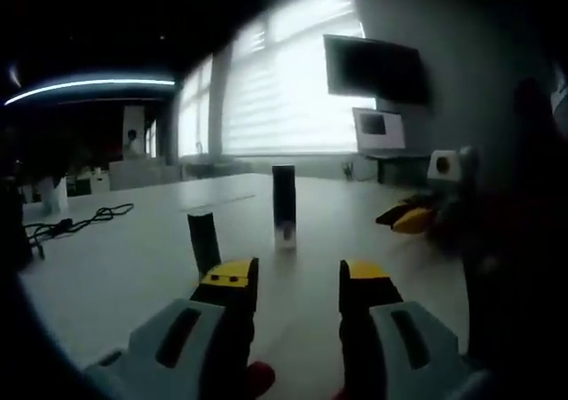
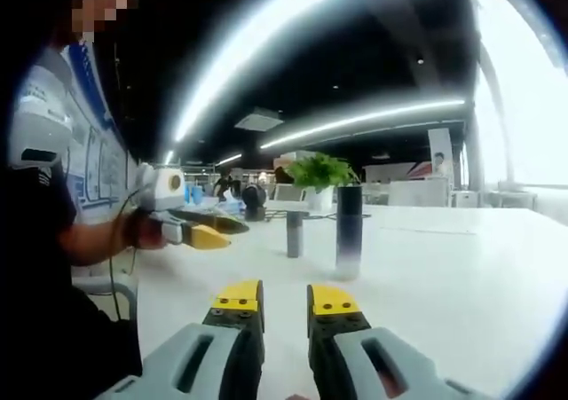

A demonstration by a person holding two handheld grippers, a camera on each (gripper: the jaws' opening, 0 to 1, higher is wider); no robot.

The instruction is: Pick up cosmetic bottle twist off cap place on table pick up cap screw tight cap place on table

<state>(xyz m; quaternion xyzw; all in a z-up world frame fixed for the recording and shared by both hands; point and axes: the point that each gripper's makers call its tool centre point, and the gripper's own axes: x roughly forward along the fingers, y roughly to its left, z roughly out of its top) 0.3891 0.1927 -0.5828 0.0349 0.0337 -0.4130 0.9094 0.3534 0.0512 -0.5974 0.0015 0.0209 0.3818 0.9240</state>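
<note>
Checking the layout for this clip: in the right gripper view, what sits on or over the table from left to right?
Left gripper → small dark cap → tall cosmetic bottle, with a potted plant behind them.

The cosmetic bottle (image 1: 284, 207) is backlit and dark, any label unreadable, the cap (image 1: 203, 240) a blurry dark stub, and the right gripper (image 1: 410, 217) partly lost in shadow.
</note>
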